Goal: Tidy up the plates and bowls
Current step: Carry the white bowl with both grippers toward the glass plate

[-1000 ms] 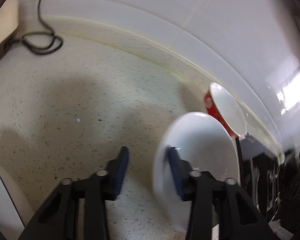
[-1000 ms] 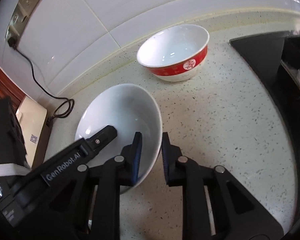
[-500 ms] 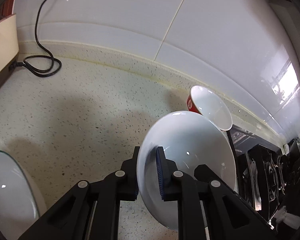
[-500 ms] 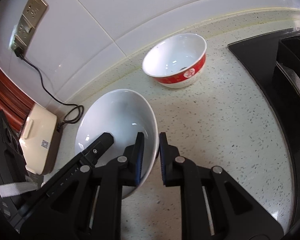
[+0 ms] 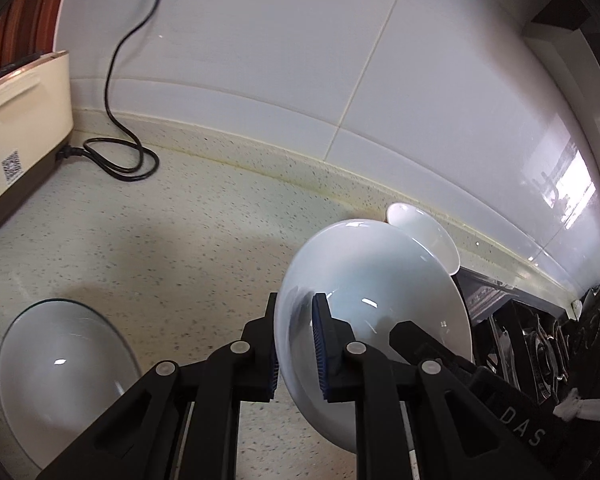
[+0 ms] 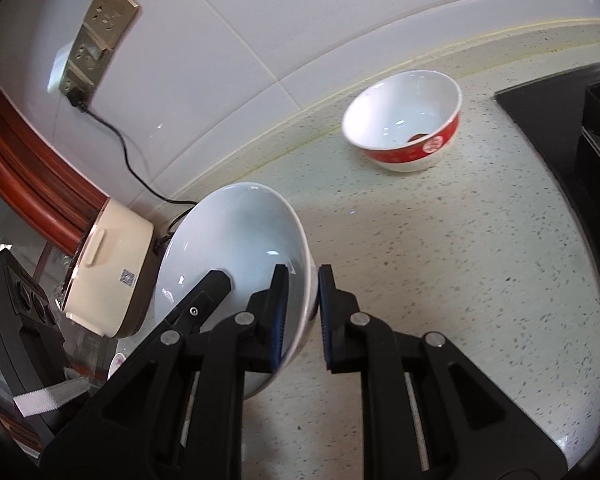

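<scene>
While both claws pinch the white bowl [image 5: 374,280], only right view shows wall socket [image 6: 96,36].

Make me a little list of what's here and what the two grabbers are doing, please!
held: white bowl, tilted, above the counter
left gripper: shut on the white bowl's rim
right gripper: shut on the rim's other side
second bowl: red bowl, upright on the counter by the wall
glass bowl: on the counter, lower left in the left view
appliance: cream box, its cord plugged into the outlet
stove: black, at the right
</scene>
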Demonstrator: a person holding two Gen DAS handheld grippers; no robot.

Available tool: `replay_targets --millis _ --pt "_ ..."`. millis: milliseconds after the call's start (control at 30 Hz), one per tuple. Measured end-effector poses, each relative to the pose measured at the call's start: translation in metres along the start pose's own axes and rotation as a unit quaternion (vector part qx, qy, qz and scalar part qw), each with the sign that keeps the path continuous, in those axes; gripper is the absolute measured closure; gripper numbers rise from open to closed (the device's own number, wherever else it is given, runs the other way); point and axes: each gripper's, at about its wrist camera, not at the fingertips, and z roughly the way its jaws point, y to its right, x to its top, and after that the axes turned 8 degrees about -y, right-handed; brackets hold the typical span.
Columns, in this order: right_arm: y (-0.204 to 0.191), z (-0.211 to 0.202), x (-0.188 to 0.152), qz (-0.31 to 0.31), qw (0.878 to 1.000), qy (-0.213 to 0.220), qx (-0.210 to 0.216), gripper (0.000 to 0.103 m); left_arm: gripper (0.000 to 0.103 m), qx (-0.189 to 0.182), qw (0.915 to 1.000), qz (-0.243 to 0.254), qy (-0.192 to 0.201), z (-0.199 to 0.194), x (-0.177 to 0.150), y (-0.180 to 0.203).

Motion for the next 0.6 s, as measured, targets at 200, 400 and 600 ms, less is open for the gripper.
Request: replay_targets --millis 200,400,600 --pt "-0.014 0.008 -0.005 -0.009 1.000 -0.006 0.022 0.085 0.088 0.004 0.9997 -0.010 0.022 -0.016 -0.002 -0.012" --pt "-0.024 0.013 -0.011 -0.023 0.999 -0.010 0.037 0.085 0.088 0.006 0.9989 -0.023 0.039 -0.029 -0.002 -0.023" --pt "-0.036 0.012 -0.018 -0.042 0.997 -0.010 0.058 0.085 0.088 0.015 0.9973 -0.033 0.063 -0.045 -0.003 -0.032"
